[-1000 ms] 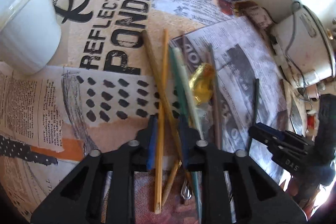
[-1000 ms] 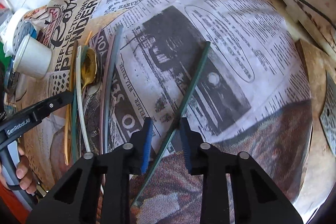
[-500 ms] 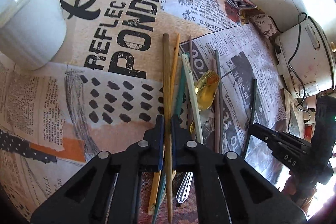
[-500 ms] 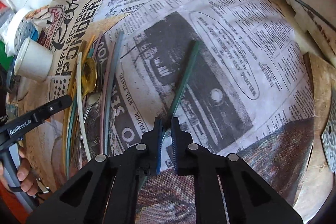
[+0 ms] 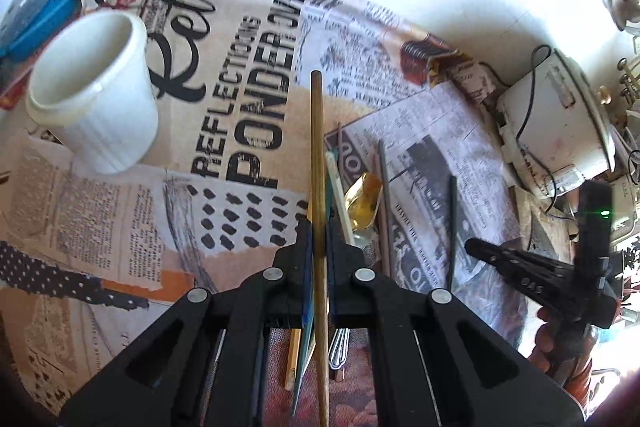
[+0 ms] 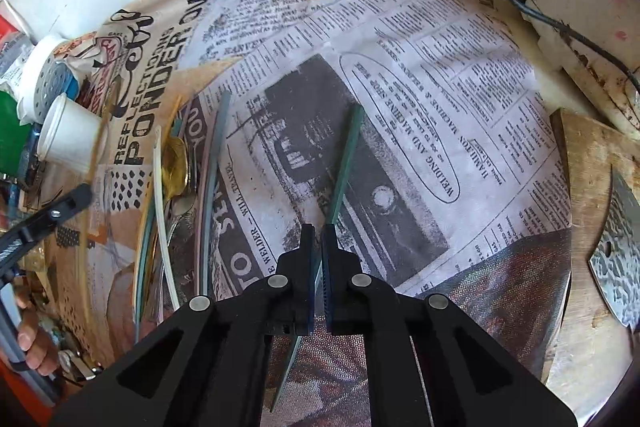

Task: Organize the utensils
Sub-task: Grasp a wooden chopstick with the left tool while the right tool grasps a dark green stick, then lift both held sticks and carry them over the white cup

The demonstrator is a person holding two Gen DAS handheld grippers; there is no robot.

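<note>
My left gripper [image 5: 319, 227] is shut on a brown wooden chopstick [image 5: 316, 147] and holds it lifted above the table, pointing away. Below it lie several chopsticks, a white one [image 5: 338, 187], a grey one [image 5: 384, 195], and a gold spoon [image 5: 363, 205]. A white cup [image 5: 96, 95] stands upright at the left. My right gripper [image 6: 318, 231] is shut on a dark green chopstick [image 6: 346, 159] over the newspaper. The same pile of chopsticks [image 6: 212, 163] and the white cup [image 6: 70, 139] show at the left of the right wrist view.
Newspaper-print cloth [image 6: 440, 107] covers the table. A white appliance with a black cord [image 5: 556, 131] stands at the right. A blue box [image 5: 40, 11] lies behind the cup. A wooden board [image 6: 588, 187] with a patterned blade [image 6: 616, 259] lies at the right.
Both grippers closed from open, the left on the brown chopstick, the right on the green one. The left has since lifted its chopstick clear of the pile.
</note>
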